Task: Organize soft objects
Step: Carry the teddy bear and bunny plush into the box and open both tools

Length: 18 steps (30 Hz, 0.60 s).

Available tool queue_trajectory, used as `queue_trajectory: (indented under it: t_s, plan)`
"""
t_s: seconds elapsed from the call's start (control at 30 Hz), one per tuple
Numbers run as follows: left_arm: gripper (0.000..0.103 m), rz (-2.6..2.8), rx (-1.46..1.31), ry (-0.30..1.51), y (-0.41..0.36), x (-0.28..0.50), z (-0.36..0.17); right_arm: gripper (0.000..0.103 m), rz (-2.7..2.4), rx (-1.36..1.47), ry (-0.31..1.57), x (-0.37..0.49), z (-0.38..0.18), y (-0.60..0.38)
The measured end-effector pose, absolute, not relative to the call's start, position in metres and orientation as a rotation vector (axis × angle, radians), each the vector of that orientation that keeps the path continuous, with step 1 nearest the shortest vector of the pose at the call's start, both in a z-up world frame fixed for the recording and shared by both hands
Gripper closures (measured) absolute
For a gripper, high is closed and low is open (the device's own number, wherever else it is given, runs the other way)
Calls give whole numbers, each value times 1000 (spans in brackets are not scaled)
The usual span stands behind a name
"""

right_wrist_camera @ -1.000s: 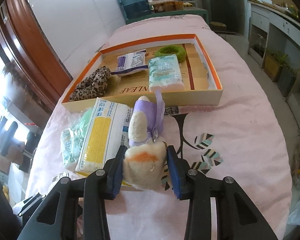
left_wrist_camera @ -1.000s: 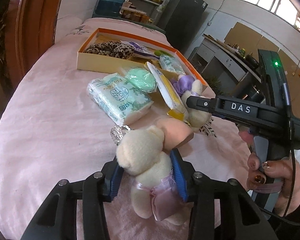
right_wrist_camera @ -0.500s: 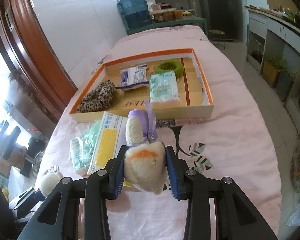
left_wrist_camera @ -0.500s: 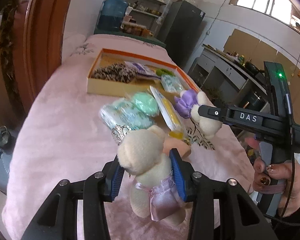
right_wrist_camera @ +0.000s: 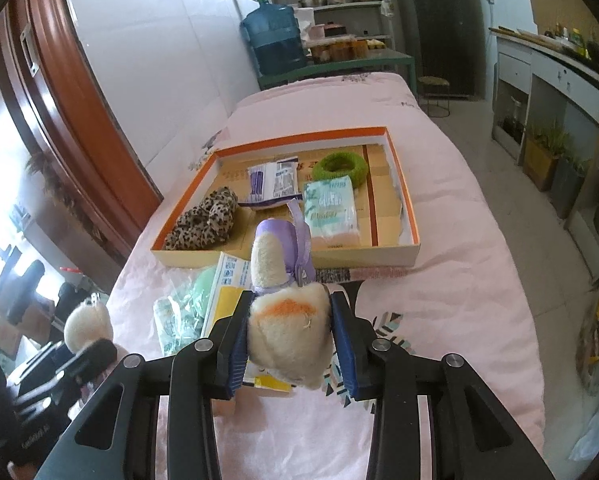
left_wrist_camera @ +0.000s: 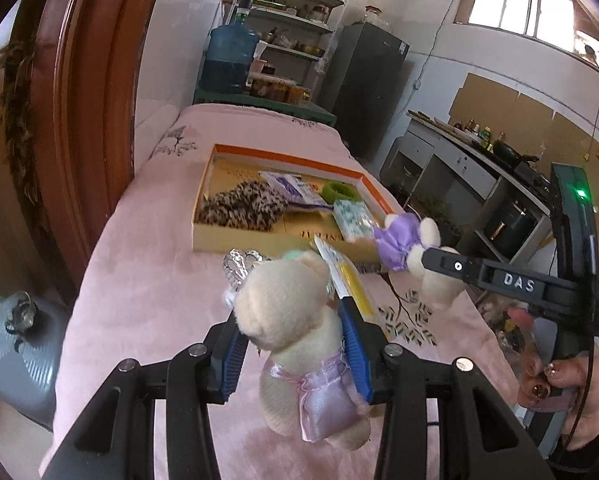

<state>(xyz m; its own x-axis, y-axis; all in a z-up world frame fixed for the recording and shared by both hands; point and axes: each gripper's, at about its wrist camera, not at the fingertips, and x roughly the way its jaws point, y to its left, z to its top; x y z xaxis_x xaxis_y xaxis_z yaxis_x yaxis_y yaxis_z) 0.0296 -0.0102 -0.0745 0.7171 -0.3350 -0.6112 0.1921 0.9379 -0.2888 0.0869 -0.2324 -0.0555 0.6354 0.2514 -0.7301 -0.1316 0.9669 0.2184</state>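
My left gripper is shut on a cream teddy bear in a pink satin dress, held above the pink tablecloth. My right gripper is shut on a cream plush toy with a purple dress; it also shows in the left wrist view, raised near the box's near edge. The orange-rimmed cardboard box holds a leopard-print scrunchie, a tissue pack, a green ring and a purple-white packet.
On the cloth before the box lie a yellow-white packet, a green item in a clear bag and a silver tiara. A grey gas cylinder stands left of the table. A wooden door frame is at left.
Both grippers have risen with their plush toys, so the table and box look farther away. The purple-dressed plush has moved up toward the box's near edge.
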Motion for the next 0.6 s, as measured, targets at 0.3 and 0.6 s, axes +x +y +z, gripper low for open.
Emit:
queue_trajectory:
  t_s: [0.3,0.6]
  plan:
    - [58,-293,-178,695,-12,54,-61,65,221,127,824,93,-41,-231]
    - [58,-305,-168,669,-17,82,-48,65,216,112,797,107,-28,-231]
